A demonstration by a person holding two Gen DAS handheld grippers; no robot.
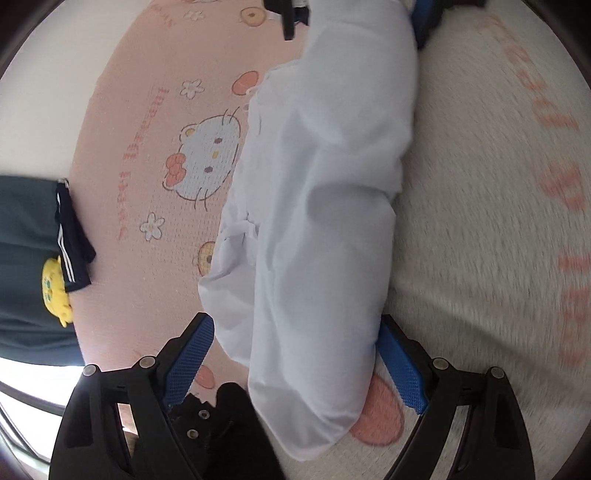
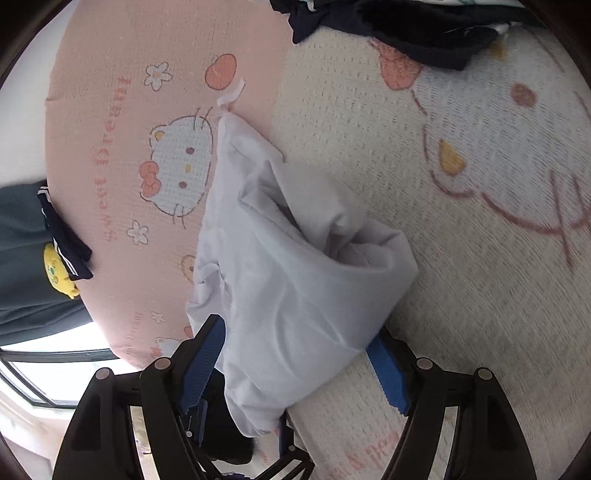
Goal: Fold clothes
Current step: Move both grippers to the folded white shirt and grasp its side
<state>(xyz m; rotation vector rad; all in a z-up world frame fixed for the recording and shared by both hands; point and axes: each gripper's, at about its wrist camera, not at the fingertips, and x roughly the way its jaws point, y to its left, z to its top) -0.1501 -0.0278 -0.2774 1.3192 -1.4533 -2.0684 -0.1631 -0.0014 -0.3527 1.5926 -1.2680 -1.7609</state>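
White garment draped between both grippers over the cartoon-cat bedspread.

Left gripper (image 1: 295, 354) stands spread wide, the white garment (image 1: 317, 206) lying loose between its blue pads (image 1: 192, 354); right gripper (image 2: 295, 354) is likewise released, cloth (image 2: 295, 273) between its fingers, above the pink-and-cream bedspread (image 2: 443, 221).

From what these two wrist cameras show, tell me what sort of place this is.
Probably a bedroom at home. The work surface is a bed-like pink and cream cartoon-cat mat printed "Sweet Dream". Loose clothes lie on it: a white garment, dark clothes. A window frame shows beside it.
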